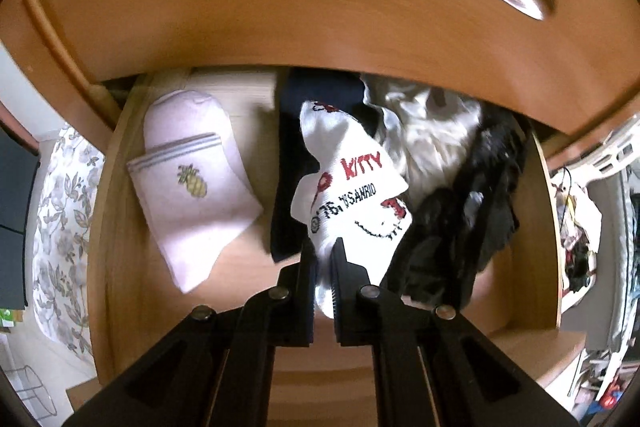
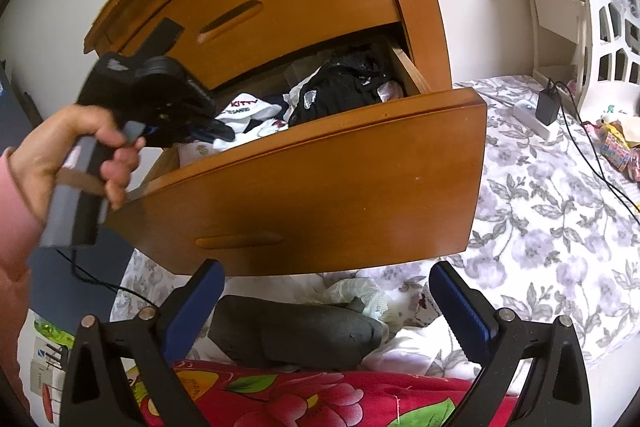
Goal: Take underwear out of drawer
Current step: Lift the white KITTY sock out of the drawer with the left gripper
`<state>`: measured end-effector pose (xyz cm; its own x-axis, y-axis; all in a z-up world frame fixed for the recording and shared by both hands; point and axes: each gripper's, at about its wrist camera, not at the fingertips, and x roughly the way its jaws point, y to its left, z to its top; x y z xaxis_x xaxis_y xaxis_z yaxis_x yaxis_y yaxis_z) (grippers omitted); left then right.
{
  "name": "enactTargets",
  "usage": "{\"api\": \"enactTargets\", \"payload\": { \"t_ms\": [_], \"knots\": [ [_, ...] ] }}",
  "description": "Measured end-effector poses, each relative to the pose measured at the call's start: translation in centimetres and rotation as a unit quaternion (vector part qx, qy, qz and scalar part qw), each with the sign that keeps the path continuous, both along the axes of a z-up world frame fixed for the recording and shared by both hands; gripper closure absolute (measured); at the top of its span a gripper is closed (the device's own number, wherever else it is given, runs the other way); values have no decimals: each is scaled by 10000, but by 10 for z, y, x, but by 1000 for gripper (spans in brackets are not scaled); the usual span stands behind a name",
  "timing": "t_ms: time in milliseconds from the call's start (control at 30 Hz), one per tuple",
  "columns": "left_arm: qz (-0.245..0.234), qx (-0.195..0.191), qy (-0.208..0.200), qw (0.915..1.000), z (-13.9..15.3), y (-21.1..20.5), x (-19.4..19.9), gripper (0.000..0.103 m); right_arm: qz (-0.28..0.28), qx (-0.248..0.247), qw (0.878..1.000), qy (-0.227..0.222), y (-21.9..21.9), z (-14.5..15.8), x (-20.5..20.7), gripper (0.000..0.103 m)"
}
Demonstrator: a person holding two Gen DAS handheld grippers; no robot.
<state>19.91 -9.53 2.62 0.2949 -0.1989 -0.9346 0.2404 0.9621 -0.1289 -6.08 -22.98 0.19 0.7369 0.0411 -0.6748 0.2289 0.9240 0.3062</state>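
So the left gripper is clamped down on the white Kitty sock, low centre of the left wrist view, and the sock looks partly pulled up off the pile. Thing is, the task wants underwear, and that sock isn't it. The likely candidates sit to the right of it in the drawer: the black lacy garment and the white crumpled fabric behind it. Can't tell for sure which of those is underwear. The pineapple sock lies flat on the left, well apart.

My read: the grab step is done, just on the wrong item, so the next move probably means dropping the sock and going for the black piece.

Room-wise, the closed drawer front above overhangs the back of the opening, so lifting should come toward the camera. The right gripper hangs wide open and empty below the drawer front, over the bed.
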Motion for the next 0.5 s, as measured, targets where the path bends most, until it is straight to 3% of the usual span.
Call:
{"api": "enactTargets", "payload": {
  "t_ms": [233, 500],
  "knots": [
    [-148, 126, -604, 9980, 14, 12, -37, 97, -49, -135, 9999, 62, 3, 1, 1, 0],
    [-49, 47, -1573, 9875, 46, 39, -75, 97, -76, -328, 9994, 118, 7, 2, 1, 0]
  ]
}}
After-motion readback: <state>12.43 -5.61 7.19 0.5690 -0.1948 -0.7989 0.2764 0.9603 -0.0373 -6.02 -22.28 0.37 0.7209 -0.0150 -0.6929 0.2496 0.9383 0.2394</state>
